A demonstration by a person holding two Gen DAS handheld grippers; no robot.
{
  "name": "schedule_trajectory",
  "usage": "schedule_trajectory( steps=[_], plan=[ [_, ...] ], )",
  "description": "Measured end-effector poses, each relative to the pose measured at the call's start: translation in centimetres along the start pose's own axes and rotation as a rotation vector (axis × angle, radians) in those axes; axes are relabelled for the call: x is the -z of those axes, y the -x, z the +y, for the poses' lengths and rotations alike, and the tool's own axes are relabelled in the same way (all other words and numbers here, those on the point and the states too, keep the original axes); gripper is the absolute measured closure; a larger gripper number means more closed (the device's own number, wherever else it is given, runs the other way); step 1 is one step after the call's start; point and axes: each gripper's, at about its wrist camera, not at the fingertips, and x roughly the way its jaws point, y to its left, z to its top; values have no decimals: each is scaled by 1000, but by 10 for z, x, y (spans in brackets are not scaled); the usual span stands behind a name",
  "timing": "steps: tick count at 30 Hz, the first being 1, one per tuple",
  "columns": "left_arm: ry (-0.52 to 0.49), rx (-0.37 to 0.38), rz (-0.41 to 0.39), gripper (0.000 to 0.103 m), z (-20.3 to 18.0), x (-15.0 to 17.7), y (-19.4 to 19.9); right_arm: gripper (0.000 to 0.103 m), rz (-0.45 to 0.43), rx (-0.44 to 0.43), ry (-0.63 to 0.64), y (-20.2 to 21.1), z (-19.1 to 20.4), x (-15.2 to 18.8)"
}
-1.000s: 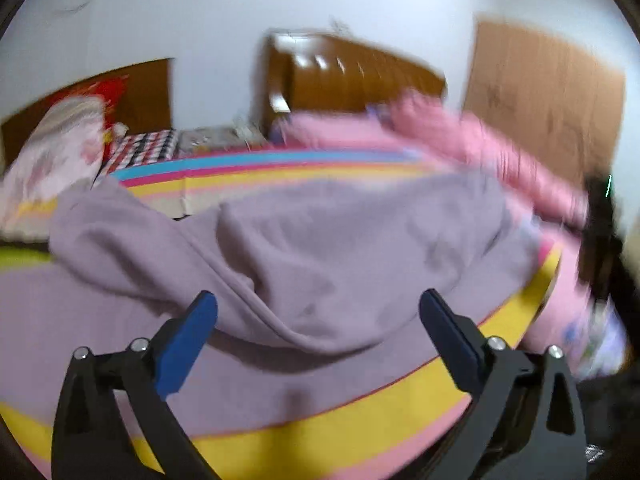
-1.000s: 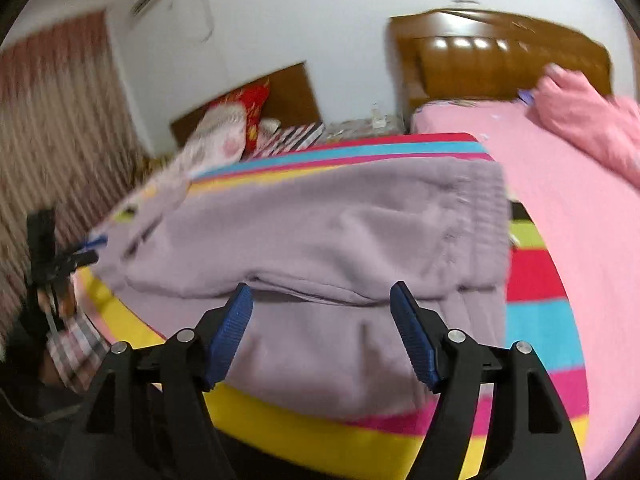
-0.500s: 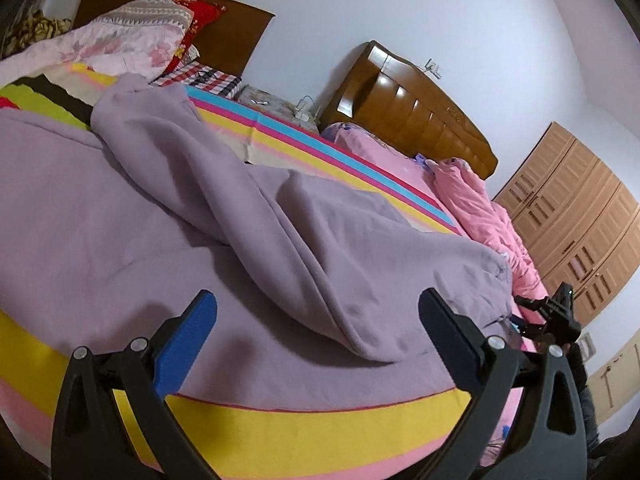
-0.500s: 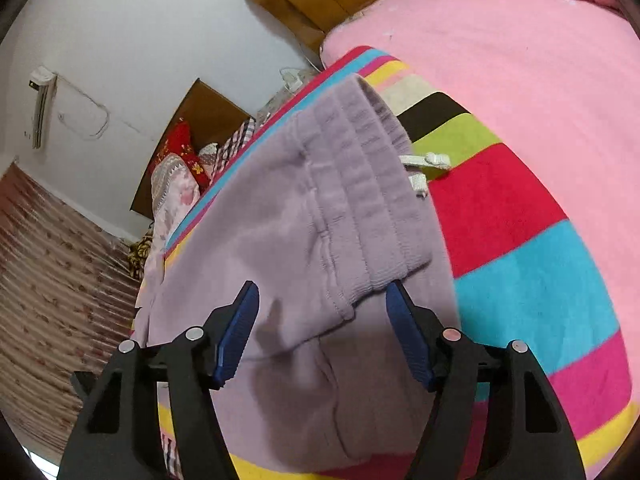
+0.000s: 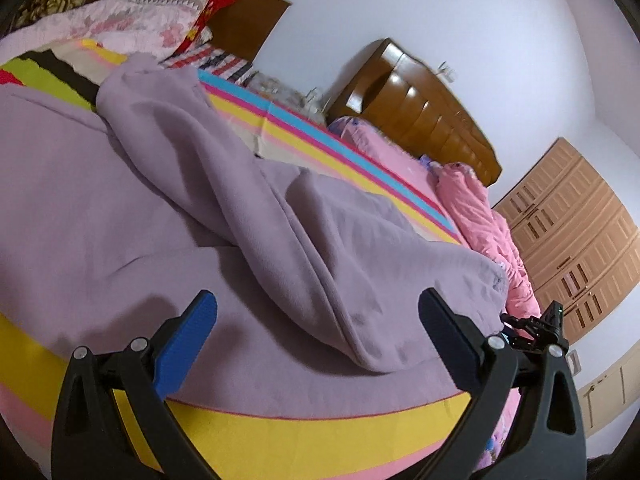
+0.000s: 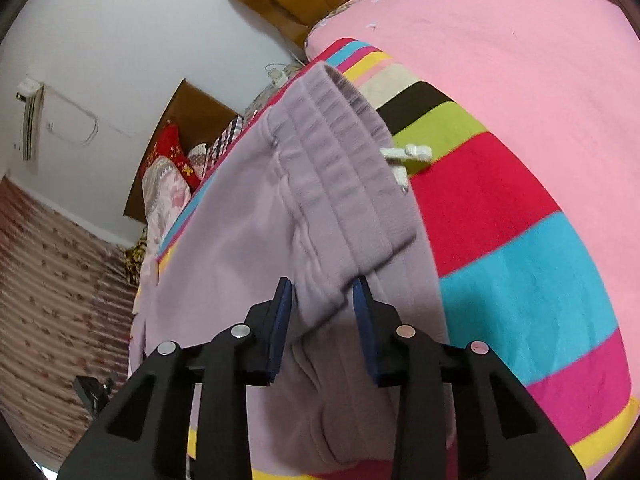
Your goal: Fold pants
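Two beds fill what I see ahead: the near one wears a striped blanket (image 6: 516, 248) that runs under and past both my jaws, and beyond it lies a pink sheet (image 6: 500, 36) with a wooden headboard (image 5: 420, 104) behind. Across the stripes lie the pants (image 5: 168, 208), lilac and soft, spread wide in front of both jaws. One fold of them (image 5: 320, 264) is doubled over and its rounded edge ends between the tips of my left gripper (image 5: 316, 320), whose jaws stand wide apart and hold nothing. Ahead of my right gripper (image 6: 322, 304) the ribbed waistband (image 6: 340, 160) runs away from me, and its near corner dips between my jaws, which stand narrowly apart; I cannot tell whether the pads already press the cloth. To the right of that waistband, beyond my right jaw, the white drawstring (image 6: 408, 156) pokes out onto the green stripe
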Motion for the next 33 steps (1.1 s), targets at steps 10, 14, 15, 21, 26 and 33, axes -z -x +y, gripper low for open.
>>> schedule_trajectory(
  steps=[10, 14, 15, 21, 26, 33],
  plan=[
    [-131, -288, 196, 13, -48, -3, -51, 64, -23, 90, 91, 0, 16, 11],
    [-220, -372, 228, 79, -55, -4, -75, 86, -51, 86, 52, 2, 5, 10],
    [-214, -347, 228, 83, -51, -3, -75, 87, -60, 73, 43, 5, 2, 12],
    [-141, -65, 116, 92, -54, -54, -36, 89, -131, 38, 93, 28, 21, 4],
    [-122, -19, -19, 92, -66, -81, 13, 89, -216, -22, 158, 70, 56, 8],
    [-30, -93, 99, 91, -23, -1, -5, 89, -119, 39, 55, 59, 0, 68]
  ],
)
